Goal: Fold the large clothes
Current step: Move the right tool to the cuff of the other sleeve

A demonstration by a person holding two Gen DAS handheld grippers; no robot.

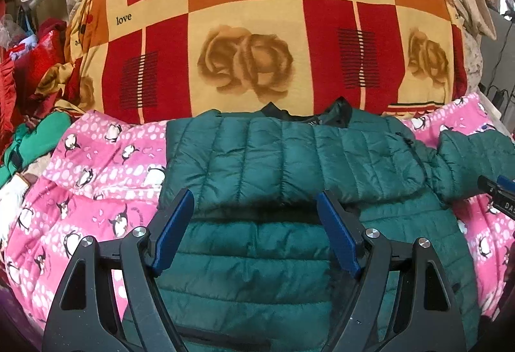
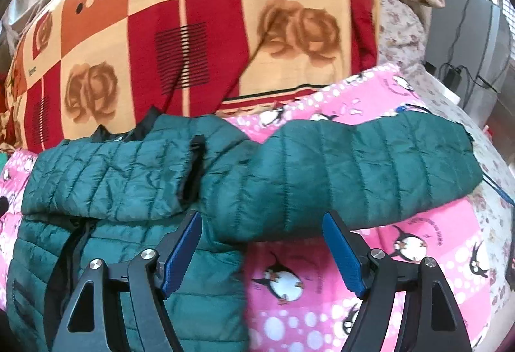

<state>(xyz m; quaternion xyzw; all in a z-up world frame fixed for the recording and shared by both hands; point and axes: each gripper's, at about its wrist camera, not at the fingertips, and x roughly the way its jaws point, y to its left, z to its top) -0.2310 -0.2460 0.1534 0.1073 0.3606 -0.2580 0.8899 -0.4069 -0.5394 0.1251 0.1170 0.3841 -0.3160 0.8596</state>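
A dark green quilted puffer jacket [image 1: 289,159] lies on a pink penguin-print blanket [image 1: 96,191]. One sleeve is folded across the jacket's chest. The other sleeve [image 2: 370,165] stretches out to the right over the blanket. My left gripper [image 1: 256,200] is open and empty, above the middle of the jacket at the edge of the folded sleeve. My right gripper [image 2: 262,223] is open and empty, just in front of the outstretched sleeve near the shoulder. The tip of the right gripper also shows in the left wrist view [image 1: 497,191].
A big pillow [image 1: 257,30] in red, orange and cream rose-print cloth stands right behind the jacket. Red and green clothes [image 1: 29,114] are piled at the left. A grey appliance with cables [image 2: 466,56] stands at the right beyond the bed.
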